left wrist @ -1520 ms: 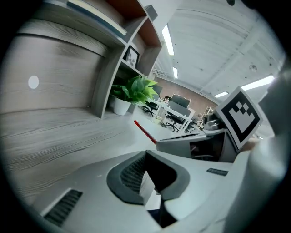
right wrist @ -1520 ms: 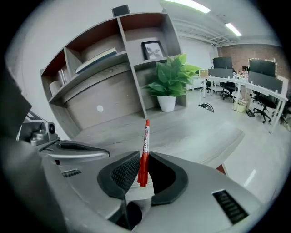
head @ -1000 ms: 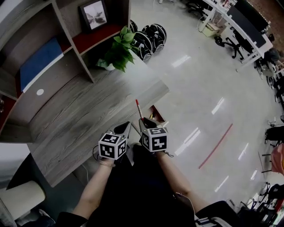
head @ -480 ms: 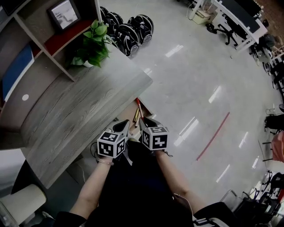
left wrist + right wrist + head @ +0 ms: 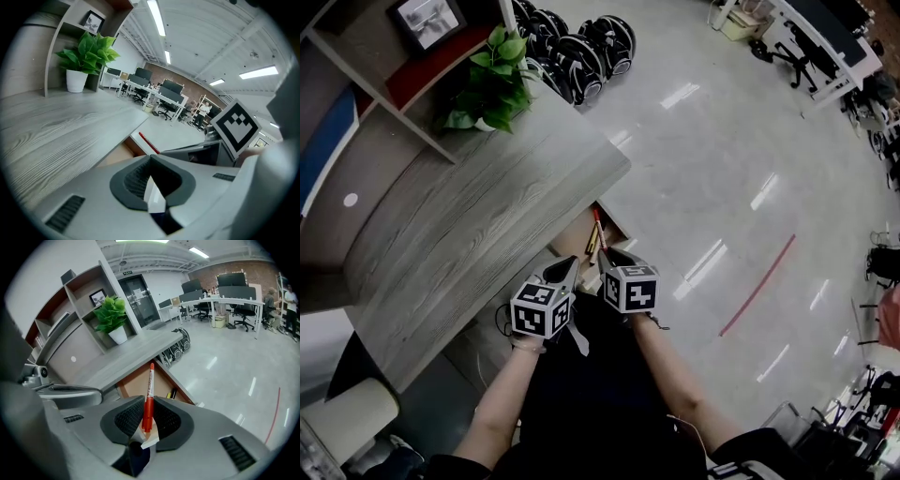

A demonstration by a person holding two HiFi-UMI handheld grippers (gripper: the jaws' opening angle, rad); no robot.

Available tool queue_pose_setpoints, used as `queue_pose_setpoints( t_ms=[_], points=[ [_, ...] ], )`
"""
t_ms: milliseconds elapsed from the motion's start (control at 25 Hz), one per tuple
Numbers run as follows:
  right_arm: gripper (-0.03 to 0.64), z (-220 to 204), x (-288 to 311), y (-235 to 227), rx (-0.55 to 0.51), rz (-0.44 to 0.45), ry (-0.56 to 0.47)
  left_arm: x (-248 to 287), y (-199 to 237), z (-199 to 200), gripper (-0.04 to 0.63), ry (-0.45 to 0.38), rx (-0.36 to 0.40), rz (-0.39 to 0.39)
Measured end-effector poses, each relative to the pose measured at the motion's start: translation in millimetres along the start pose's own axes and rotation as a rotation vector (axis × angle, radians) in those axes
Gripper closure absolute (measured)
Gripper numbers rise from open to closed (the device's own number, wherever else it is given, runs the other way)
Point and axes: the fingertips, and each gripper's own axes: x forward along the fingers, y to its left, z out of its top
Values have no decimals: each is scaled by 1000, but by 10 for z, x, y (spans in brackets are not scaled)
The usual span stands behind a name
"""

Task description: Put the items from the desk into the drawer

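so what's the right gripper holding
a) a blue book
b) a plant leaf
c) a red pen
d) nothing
C: the right gripper is shut on the red pen, which sticks out toward the open drawer.

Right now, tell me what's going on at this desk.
A person works with a gripper in each hand. The right gripper is shut on a red pen, which points at the open drawer under the edge of the desk. Another pen already lies in the drawer. The left gripper is shut and empty beside it.
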Motion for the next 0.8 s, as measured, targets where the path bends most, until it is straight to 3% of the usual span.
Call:
queue_pose_setpoints(
  t_ms=[800],
  points=[
    [563, -112, 674, 228, -26, 74, 117, -118, 376, -297, 578, 28, -110, 88]
  ],
)
